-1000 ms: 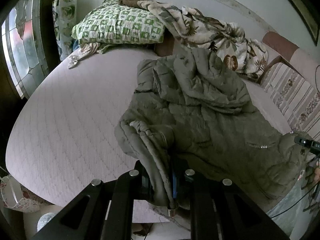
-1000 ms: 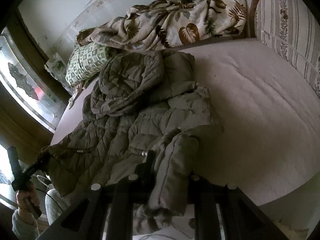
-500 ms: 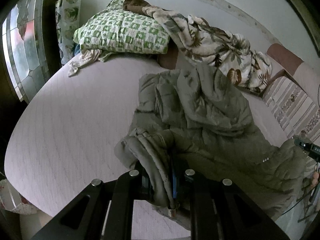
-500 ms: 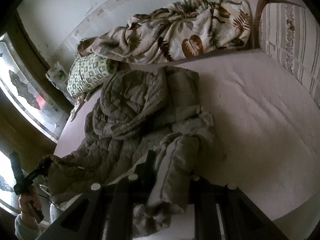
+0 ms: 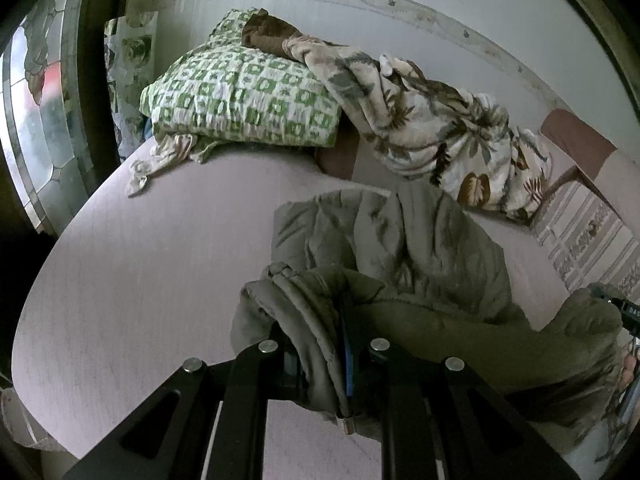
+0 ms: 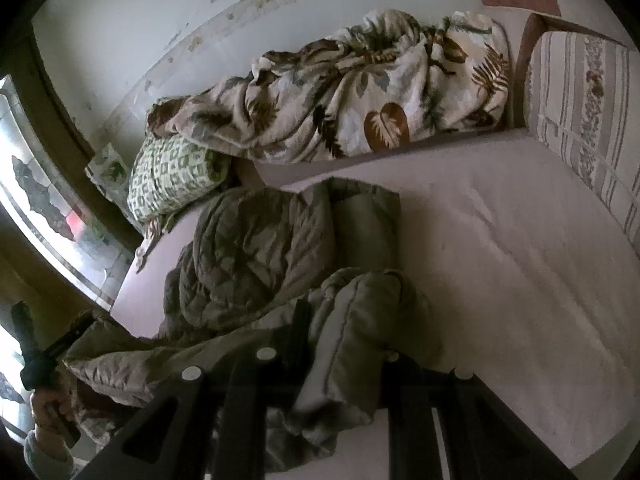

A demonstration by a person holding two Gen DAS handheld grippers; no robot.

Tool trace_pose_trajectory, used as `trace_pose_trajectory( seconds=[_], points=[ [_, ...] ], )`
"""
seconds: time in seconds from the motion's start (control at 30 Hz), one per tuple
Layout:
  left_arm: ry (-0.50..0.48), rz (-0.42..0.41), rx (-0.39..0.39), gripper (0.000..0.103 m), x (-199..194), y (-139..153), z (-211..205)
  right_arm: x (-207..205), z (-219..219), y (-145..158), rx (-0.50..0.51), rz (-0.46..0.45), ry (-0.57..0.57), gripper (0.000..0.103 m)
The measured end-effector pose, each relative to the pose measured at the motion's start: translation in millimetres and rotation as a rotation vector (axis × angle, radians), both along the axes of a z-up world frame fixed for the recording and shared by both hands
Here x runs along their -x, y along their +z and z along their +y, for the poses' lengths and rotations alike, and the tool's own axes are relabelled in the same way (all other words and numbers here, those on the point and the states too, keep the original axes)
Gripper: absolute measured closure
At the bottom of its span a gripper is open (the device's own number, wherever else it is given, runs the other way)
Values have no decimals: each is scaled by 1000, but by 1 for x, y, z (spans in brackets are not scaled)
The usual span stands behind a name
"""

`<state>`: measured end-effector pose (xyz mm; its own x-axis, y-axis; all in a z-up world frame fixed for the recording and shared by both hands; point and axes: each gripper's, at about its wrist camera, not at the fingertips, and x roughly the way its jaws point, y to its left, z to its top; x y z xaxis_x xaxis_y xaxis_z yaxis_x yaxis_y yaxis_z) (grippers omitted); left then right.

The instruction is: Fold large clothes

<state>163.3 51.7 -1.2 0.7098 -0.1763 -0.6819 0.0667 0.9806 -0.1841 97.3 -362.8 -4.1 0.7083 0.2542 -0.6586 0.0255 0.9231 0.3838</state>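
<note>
A: Both grippers are up off the bed (image 5: 132, 280), each with a bunch of the coat (image 5: 420, 264) in it. The left gripper (image 5: 322, 356) has its jaws clenched on a thick quilted edge of the coat, which hangs out below the jaws.

B: And the right gripper (image 6: 340, 364) is the same, jaws clamped on a fat roll of the coat's near edge. A corner each, so the hem side is lifted while the hood end lies on the mattress.

A: That looks like the point of it. With the far part resting on the bed, the near part can be carried over it, a lengthwise fold in the making, I'd judge.

B: The coat sits mid-bed, near side. Beyond it, at the far wall, the green pillow (image 5: 240, 100) and the leaf blanket (image 6: 360, 92) are well apart from the work. There's room on both sides.

A: As for pose, both grippers tilt downward, set side by side across the coat's width. In the right view the person's left hand (image 6: 48, 404) grips its handle down at the left, coat draped from it.

B: The fabric sags slack between the two grips, so it's bulky and heavy. It's not taut.
</note>
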Motion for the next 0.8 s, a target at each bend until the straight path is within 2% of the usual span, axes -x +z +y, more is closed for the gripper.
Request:
trace_pose_trajectory(
  seconds=[0.37,0.53,0.8],
  points=[
    [36,-12,-30,88,-64,15,-2,-72,3,26,73,-22,-21,85],
    [58,-6,-36,88,-100,19,-2,-110,3,30,106,-20,-38,85],
    [71,0,-100,88,-163,19,-17,-182,4,24,151,8,-76,85]
  ],
)
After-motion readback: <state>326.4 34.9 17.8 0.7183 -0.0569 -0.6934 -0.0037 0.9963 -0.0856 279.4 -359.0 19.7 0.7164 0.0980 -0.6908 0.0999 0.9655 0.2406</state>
